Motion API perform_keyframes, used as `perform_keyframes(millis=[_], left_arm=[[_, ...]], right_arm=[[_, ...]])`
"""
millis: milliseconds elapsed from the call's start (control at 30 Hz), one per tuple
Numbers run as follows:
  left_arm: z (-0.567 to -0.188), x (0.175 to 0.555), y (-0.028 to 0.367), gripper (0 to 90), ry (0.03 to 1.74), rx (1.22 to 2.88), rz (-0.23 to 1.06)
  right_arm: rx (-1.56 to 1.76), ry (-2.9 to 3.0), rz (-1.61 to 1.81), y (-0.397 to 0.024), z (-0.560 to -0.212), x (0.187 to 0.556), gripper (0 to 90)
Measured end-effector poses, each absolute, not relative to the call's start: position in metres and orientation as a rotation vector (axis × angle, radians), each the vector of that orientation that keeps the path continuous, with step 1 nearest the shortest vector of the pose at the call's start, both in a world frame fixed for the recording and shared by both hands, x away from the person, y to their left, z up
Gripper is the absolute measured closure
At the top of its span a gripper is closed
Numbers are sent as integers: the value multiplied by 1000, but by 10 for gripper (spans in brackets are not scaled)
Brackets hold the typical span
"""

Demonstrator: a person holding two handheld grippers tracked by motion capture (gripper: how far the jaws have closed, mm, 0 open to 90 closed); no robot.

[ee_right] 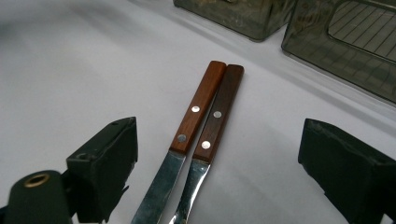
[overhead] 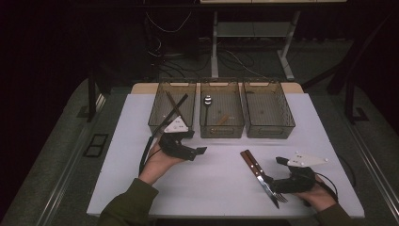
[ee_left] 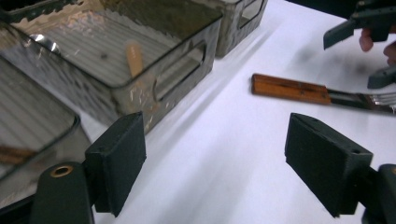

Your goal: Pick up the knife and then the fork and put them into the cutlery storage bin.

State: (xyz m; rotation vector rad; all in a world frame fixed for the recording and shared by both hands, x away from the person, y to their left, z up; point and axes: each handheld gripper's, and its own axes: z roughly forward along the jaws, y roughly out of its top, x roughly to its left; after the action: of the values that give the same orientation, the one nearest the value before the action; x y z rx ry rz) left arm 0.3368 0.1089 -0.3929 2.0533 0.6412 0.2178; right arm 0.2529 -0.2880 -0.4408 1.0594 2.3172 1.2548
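A knife (overhead: 251, 162) and a fork (overhead: 278, 196) with wooden handles lie side by side on the white table (overhead: 211, 183), at the front right. In the right gripper view the knife's lighter handle (ee_right: 196, 109) touches the fork's darker one (ee_right: 218, 116). My right gripper (overhead: 274, 172) stands open astride their metal ends, its pads clear of both. My left gripper (overhead: 195, 142) hangs open and empty just in front of the left and middle bins. In the left gripper view its jaws (ee_left: 219, 158) frame bare table, with a wooden handle (ee_left: 289, 88) farther off.
Three see-through bins stand in a row at the back of the table. The left bin (overhead: 155, 123) holds wooden chopsticks (overhead: 175, 106), the middle bin (overhead: 221, 133) a spoon (overhead: 207, 100) with a wooden handle, and the right bin (overhead: 270, 133) looks empty. Dark floor surrounds the table.
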Motion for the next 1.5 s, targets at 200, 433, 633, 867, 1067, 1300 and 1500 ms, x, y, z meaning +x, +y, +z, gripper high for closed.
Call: perform_keyframes(millis=[200, 433, 633, 867, 1067, 1300, 1500], left_arm=[[-407, 318, 129, 140, 666, 2045, 239], [-420, 295, 147, 82, 671, 2046, 252], [-428, 286, 158, 3, 675, 2023, 260], [-435, 278, 165, 0, 718, 2029, 239], [-438, 279, 162, 0, 703, 2056, 223], [-438, 279, 163, 0, 701, 2047, 224], [-438, 279, 162, 0, 696, 2049, 223]], right_arm=[[1056, 2332, 1221, -288, -433, 253, 121], [1040, 2399, 1237, -285, -425, 252, 194], [1021, 2454, 1221, -268, -422, 255, 389], [1009, 2542, 1199, -248, -421, 264, 658], [1005, 2600, 1068, -232, -430, 271, 864], [1016, 2646, 995, -232, -435, 270, 899], [1021, 2662, 946, -233, -439, 270, 900]])
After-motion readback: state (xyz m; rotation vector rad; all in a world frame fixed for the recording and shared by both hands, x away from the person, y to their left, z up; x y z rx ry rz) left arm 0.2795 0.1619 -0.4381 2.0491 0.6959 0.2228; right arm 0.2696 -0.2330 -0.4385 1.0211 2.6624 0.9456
